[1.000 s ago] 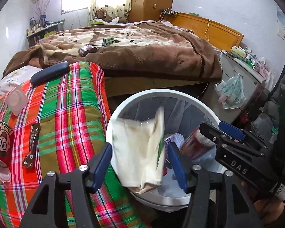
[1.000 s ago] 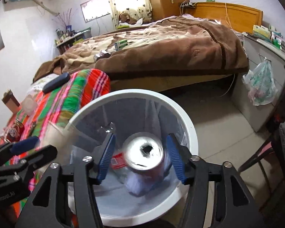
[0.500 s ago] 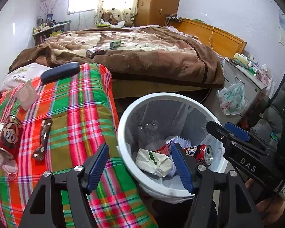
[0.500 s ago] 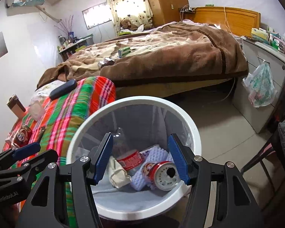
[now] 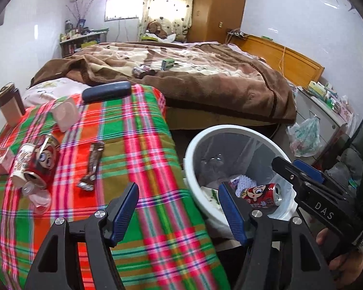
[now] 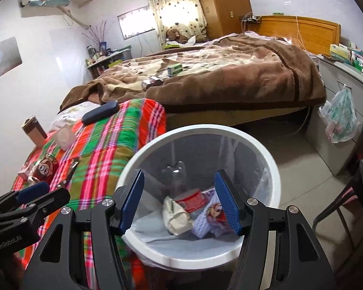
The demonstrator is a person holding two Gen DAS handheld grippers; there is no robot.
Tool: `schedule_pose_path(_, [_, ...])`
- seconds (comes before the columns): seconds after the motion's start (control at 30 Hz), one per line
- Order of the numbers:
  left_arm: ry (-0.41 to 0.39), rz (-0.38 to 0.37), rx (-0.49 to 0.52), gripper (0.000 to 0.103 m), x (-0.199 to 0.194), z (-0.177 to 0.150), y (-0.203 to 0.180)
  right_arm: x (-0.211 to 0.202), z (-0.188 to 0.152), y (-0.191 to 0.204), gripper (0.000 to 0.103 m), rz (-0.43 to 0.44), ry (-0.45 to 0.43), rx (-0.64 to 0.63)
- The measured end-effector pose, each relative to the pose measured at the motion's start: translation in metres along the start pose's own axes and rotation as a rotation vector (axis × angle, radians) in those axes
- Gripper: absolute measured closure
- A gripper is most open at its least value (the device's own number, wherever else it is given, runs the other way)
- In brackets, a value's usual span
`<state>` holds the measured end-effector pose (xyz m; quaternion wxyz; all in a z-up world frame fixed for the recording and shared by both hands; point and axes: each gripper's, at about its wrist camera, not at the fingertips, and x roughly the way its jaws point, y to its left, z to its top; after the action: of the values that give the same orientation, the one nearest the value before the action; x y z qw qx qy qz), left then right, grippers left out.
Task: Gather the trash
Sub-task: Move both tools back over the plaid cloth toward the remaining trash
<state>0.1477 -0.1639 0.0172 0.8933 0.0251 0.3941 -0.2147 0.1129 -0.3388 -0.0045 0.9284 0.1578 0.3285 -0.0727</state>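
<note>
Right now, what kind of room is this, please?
Most likely a home bedroom. A large bed with a brown blanket and wooden headboard fills the far side, and a wooden wardrobe stands by the curtained window.

I'm in a home bedroom: beyond my jaws lies a bed (image 5: 205,77) under a brown blanket (image 6: 230,77), a wooden wardrobe (image 5: 217,7), curtains (image 6: 179,7), probably a teddy bear (image 5: 157,27).

Both wrist views look steeply down from close above; they share the white bin (image 5: 232,130) (image 6: 266,166) and the bed (image 5: 205,82) (image 6: 230,77).
</note>
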Motion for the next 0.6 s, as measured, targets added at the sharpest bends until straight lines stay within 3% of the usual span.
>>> schedule_pose_path(0.6, [-0.038,0.129,-0.126,0.035,-0.031,-0.018,0.093,0.012,-0.006,0.073,0.041,0.121,0.007,-0.092])
